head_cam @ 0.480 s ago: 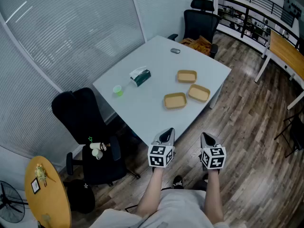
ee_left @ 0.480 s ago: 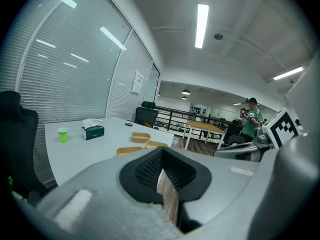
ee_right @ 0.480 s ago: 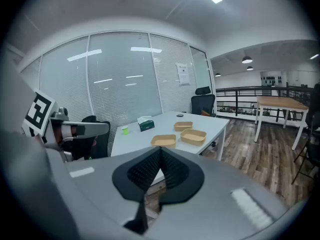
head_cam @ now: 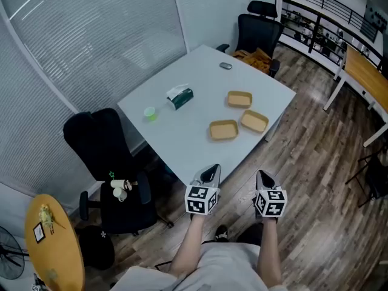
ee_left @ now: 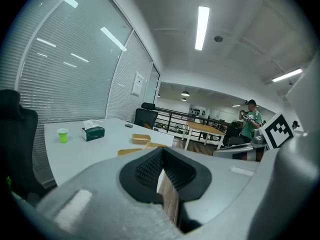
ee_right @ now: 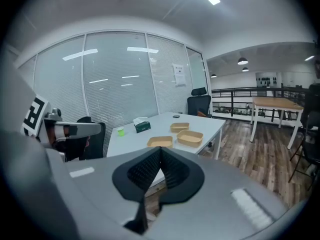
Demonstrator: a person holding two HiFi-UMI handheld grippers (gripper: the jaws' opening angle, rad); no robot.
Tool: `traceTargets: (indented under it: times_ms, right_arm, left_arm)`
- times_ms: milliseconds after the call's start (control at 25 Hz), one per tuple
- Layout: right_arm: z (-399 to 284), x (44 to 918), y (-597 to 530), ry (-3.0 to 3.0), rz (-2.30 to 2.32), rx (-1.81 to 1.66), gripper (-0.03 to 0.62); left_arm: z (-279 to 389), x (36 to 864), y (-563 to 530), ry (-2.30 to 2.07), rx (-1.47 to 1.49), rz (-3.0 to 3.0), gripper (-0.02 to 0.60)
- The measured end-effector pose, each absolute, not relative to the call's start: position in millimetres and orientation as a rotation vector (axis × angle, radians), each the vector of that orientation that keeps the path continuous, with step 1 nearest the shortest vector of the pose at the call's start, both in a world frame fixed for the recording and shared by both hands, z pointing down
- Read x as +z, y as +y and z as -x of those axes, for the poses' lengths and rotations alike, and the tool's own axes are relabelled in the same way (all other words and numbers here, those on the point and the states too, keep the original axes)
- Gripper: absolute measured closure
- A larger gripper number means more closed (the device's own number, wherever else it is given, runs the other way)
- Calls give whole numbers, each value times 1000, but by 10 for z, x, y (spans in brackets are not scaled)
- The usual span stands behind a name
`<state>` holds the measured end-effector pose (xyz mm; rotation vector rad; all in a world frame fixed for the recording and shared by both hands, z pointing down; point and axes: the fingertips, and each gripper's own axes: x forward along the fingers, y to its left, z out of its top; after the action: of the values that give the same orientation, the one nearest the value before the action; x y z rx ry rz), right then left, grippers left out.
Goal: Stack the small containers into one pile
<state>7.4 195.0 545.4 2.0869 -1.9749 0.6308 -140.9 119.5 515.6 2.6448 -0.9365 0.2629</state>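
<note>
Three shallow tan containers lie apart on the white table [head_cam: 182, 132]: a far one [head_cam: 239, 98], a right one [head_cam: 254, 120] and a near one [head_cam: 224, 129]. They also show in the left gripper view, the far one [ee_left: 141, 138] clearest, and in the right gripper view, with the near one [ee_right: 159, 142] next to the right one [ee_right: 190, 138]. My left gripper [head_cam: 210, 172] and right gripper [head_cam: 264, 177] hang side by side over the floor, short of the table's near corner. Both are shut with nothing between the pads [ee_left: 150, 169] [ee_right: 170, 170].
A green cup [head_cam: 150, 113], a tissue box [head_cam: 180, 97] and a small dark object [head_cam: 225, 66] also sit on the table. Black office chairs stand at its left [head_cam: 103, 144] and far side [head_cam: 257, 29]. A round wooden table [head_cam: 51, 247] is at the lower left.
Both grippers keep the same pose, shut and held short of the table. Only the head view has shifted slightly.
</note>
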Motion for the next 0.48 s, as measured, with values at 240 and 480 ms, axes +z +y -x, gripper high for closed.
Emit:
traceTargets:
  times_ms: [240,480]
  right_arm:
    - [-102,5504,1892,-2040,-2020,639,594]
    - [-213,5594,1655,-2064,-2006,649,594]
  left_arm:
    - [1329,5241,1160,-923,242,-2623,578]
    - [1275,5360,959,-945,270,-2600,580]
